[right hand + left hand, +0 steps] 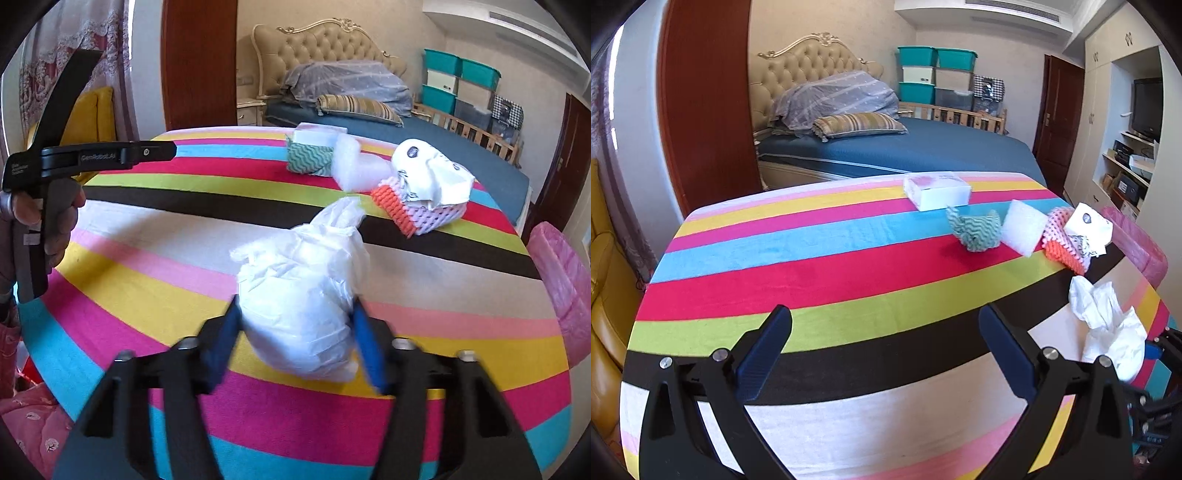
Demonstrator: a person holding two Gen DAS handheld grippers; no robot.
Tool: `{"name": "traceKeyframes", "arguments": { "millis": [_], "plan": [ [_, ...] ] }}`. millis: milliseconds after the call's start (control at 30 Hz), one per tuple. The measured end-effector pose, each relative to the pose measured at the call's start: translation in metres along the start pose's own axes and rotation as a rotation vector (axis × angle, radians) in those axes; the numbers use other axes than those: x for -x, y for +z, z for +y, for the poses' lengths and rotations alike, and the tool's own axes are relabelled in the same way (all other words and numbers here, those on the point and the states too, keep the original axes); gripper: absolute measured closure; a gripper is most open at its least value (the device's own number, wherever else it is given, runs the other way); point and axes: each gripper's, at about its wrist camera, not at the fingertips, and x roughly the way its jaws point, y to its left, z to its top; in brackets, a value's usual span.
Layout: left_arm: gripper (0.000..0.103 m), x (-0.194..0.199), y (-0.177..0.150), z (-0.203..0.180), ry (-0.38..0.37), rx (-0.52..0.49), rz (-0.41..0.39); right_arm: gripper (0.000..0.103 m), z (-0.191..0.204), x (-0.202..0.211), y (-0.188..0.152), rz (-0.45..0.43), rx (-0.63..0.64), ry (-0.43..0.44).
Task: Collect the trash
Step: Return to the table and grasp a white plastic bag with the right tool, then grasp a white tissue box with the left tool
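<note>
A crumpled white plastic bag (303, 295) lies on the striped table (147, 266). My right gripper (295, 343) has its blue pads on both sides of the bag and is closed on it. The bag also shows in the left wrist view (1108, 317). My left gripper (886, 354) is open and empty above the table's near side. Further back lie a green wavy cloth (975, 229), a white foam piece (1023, 227), an orange and pink foam net (1063, 243), a crumpled white wrapper (1087, 229) and a white box (936, 192).
A pink-lined bin (561, 280) stands at the table's right edge. A bed (905, 147) is behind the table, with storage boxes (934, 74) beyond. A yellow chair (605, 277) is on the left. The left gripper's body, held by a hand (55, 206), shows in the right wrist view.
</note>
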Motion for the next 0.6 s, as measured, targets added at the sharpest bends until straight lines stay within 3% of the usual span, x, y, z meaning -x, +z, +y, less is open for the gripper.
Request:
{"name": "traceKeyframes", "arguments": {
  "millis": [100,600],
  "plan": [
    [0.005,-0.007,0.007,-0.01,-0.016,-0.012,0.009,0.066,-0.006,0.009,-0.003,-0.033,0.002,-0.031],
    [0.005,-0.081,0.054,-0.048,-0.032,-0.058,0.077,0.067,-0.126,0.032,-0.012,-0.135,-0.277,-0.228]
  ]
}}
